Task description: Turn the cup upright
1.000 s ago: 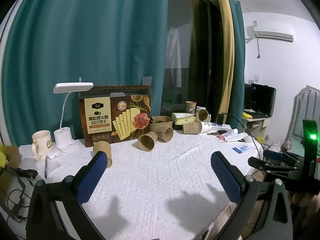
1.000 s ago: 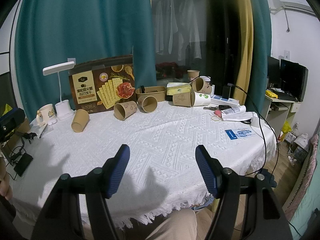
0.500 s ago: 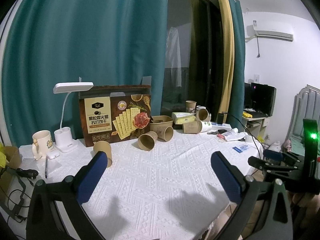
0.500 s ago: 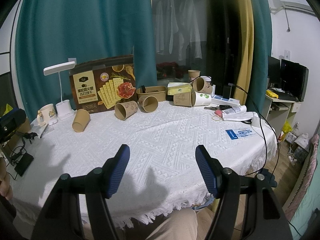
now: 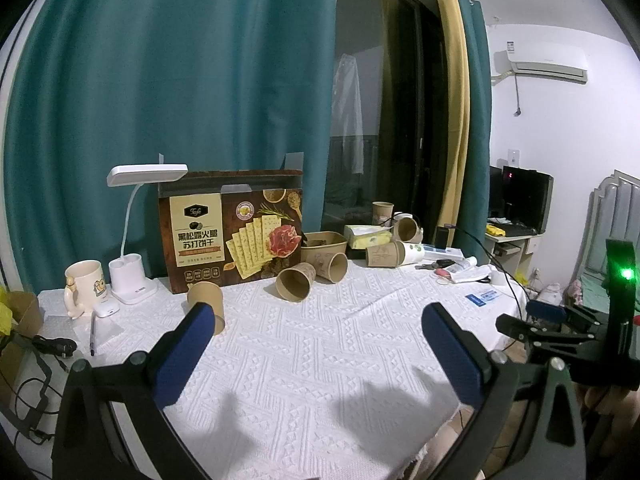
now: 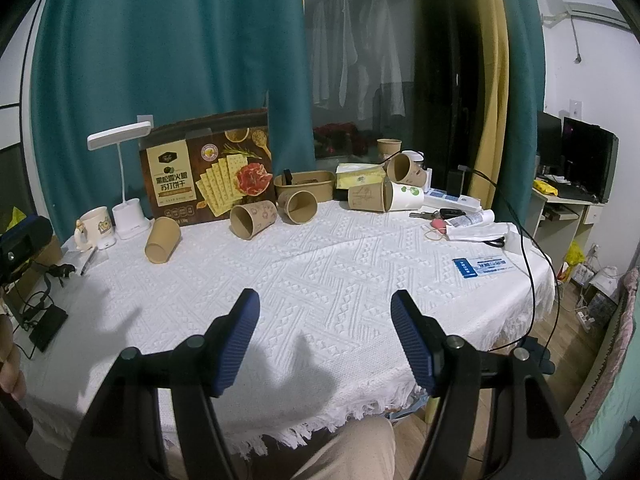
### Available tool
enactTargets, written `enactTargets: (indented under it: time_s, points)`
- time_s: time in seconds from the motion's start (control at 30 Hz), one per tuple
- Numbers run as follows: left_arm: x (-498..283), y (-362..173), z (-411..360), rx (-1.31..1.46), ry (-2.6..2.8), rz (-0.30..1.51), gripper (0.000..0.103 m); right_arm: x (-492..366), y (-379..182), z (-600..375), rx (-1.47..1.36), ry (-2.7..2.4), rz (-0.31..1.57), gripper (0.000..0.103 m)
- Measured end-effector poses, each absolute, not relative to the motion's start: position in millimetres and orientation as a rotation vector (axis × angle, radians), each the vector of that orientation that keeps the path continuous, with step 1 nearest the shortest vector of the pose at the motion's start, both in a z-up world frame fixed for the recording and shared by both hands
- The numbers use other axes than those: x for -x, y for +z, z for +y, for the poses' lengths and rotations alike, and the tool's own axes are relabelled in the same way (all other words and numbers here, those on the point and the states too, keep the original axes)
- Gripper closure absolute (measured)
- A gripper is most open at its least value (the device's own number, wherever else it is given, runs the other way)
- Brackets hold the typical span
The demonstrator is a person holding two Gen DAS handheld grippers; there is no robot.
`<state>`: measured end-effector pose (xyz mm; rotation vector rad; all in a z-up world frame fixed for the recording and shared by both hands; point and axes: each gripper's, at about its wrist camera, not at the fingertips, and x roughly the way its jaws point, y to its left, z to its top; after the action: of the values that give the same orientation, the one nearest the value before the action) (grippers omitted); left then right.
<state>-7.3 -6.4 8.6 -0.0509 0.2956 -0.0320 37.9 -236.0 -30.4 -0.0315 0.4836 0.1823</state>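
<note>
Three brown kraft-paper cups lie on their sides toward the far left of the tabletop (image 6: pixel 360 264), which is covered by a white cloth woven in raised zigzag bands with a fringed edge. The nearest cup (image 6: pixel 162 240) is plain, tapered and smooth, its open mouth turned toward the camera and slightly left; in the left wrist view this cup (image 5: pixel 206 300) sits partly behind the left gripper's blue finger. Two more tipped cups (image 6: pixel 253 220) (image 6: pixel 298 207) lie just right of it, faintly printed, mouths facing forward.

Behind them stands a glossy cracker box (image 6: pixel 208 174), with a white desk lamp (image 6: pixel 126 184) and a cream mug (image 6: pixel 93 226) to its left. A shallow paper bowl (image 6: pixel 306 185), further tipped cups (image 6: pixel 367 197), keys and a tube crowd the back right, and a blue card (image 6: pixel 482 266) lies near the right edge.

The left gripper (image 5: pixel 318 324) hangs over the cloth with its ribbed blue pads spread wide, holding nothing. The right gripper (image 6: pixel 325 312) is likewise spread and empty, well short of the cups, with bare cloth between.
</note>
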Motion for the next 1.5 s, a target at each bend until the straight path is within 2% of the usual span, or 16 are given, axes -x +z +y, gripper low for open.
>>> enactTargets:
  time_s: [0.33,0.53,0.77,0.97,1.3,1.5]
  points:
    - [-5,6,-8,0.046,-0.051,0.322,0.0,-45,-35,-239,0.018,0.183,0.497,0.037]
    - [-56,1,-16,0.041,-0.185,0.434,0.0,-82,-39,-261,0.0,0.173,0.529,0.037]
    - [-151,-1,-33,-0.033,-0.199,0.53,0.0,-161,-48,-307,-0.013,0.136,0.592,0.037]
    - [-244,-16,-83,-0.223,-0.296,0.623,0.0,-245,-61,-358,-0.081,0.122,0.647,0.037]
    - [-426,-37,-170,-0.289,-0.525,0.774,0.0,-369,-77,-415,-0.134,0.103,0.706,0.037]
    - [-503,-34,-219,-0.322,-0.581,0.748,0.0,-417,-90,-428,-0.139,0.094,0.723,0.037]
